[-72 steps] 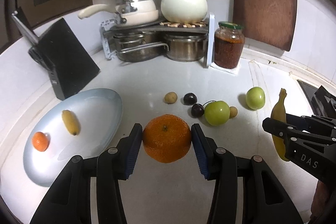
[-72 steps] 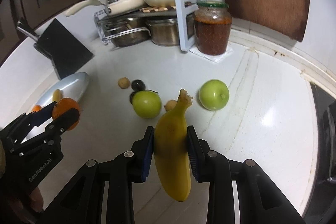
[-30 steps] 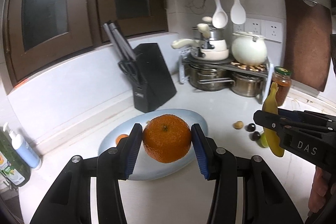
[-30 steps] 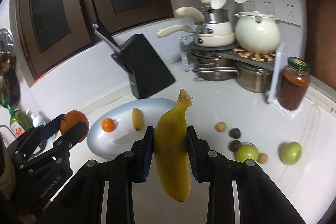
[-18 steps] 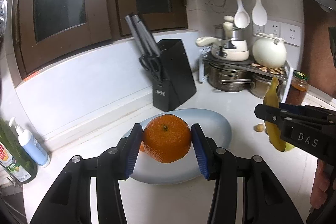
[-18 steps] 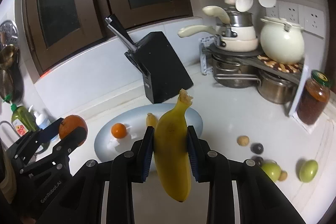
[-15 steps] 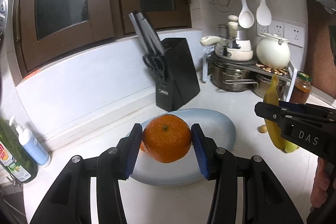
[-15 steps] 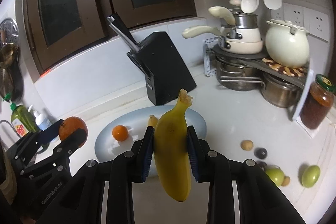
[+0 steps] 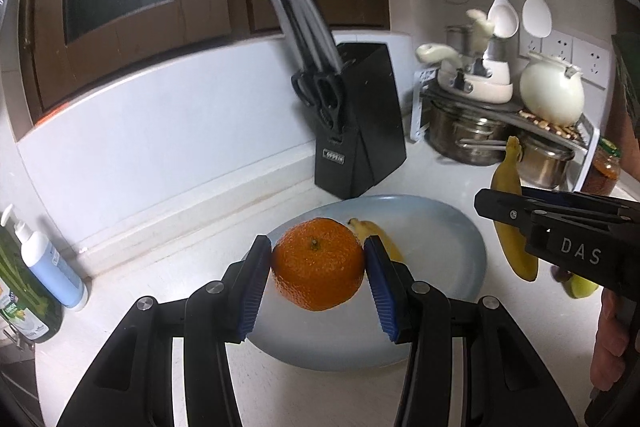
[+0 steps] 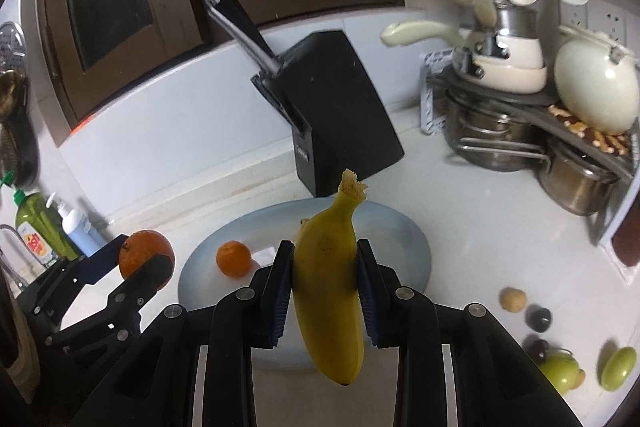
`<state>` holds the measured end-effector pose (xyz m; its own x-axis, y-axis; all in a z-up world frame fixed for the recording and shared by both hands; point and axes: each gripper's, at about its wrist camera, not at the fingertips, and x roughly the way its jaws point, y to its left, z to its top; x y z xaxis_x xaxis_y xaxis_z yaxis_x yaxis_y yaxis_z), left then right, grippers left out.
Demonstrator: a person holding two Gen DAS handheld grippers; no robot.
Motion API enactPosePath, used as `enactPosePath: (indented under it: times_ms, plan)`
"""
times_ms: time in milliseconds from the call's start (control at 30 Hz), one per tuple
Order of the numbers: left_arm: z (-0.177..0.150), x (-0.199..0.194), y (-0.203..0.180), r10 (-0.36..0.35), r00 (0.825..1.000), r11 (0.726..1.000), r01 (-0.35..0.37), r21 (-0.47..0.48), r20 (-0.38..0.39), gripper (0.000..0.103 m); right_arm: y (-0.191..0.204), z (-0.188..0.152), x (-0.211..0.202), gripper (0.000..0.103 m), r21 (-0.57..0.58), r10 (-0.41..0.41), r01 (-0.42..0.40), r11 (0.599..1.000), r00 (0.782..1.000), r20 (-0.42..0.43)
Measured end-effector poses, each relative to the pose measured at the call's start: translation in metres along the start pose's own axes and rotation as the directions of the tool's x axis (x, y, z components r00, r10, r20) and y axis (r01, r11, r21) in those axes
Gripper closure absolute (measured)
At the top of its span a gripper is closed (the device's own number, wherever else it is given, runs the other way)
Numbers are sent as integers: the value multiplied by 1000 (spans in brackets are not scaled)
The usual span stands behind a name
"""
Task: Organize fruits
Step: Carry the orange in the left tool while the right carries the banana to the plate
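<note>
From the left wrist view, my left tool (image 9: 318,269) is clamped on a large orange (image 9: 318,264), pads on its two sides, hanging over the near part of the pale blue plate (image 9: 452,227). I judge the orange firm and fairly heavy, its dimpled skin giving decent purchase; a hold across its widest part suits it. One small banana (image 9: 378,237) lies on the plate behind it. To the right, my right tool (image 9: 556,223) carries a big banana (image 9: 512,223).

From the right wrist view, the right tool (image 10: 324,293) grips that big banana (image 10: 330,291) across its middle, stem up, over the plate (image 10: 404,247). I reckon it is soft and easily bruised, so a light squeeze at mid-length is best. On the plate I count one small orange (image 10: 234,258); the small banana is mostly hidden. The left tool (image 10: 140,269) holds its orange (image 10: 144,253) beside the plate's left rim. On the surface (image 10: 460,239) to the right I count two green fruits (image 10: 560,373), two dark ones (image 10: 538,319) and two small tan ones (image 10: 513,299).
</note>
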<state>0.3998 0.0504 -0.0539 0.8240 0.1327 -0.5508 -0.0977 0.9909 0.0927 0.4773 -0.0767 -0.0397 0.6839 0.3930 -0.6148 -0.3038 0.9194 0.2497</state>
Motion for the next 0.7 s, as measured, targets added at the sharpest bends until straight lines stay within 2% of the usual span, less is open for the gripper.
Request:
enactPosePath:
  times_ms: [333, 700]
  plan:
    - [-12, 45, 8, 2, 997, 1000, -3, -9, -79, 56, -3, -3, 57, 72, 28, 32, -29, 999, 993, -110]
    - [-28, 81, 8, -10, 989, 1000, 11, 8, -150, 56, -14, -7, 104, 72, 46, 34, -27, 999, 982, -184]
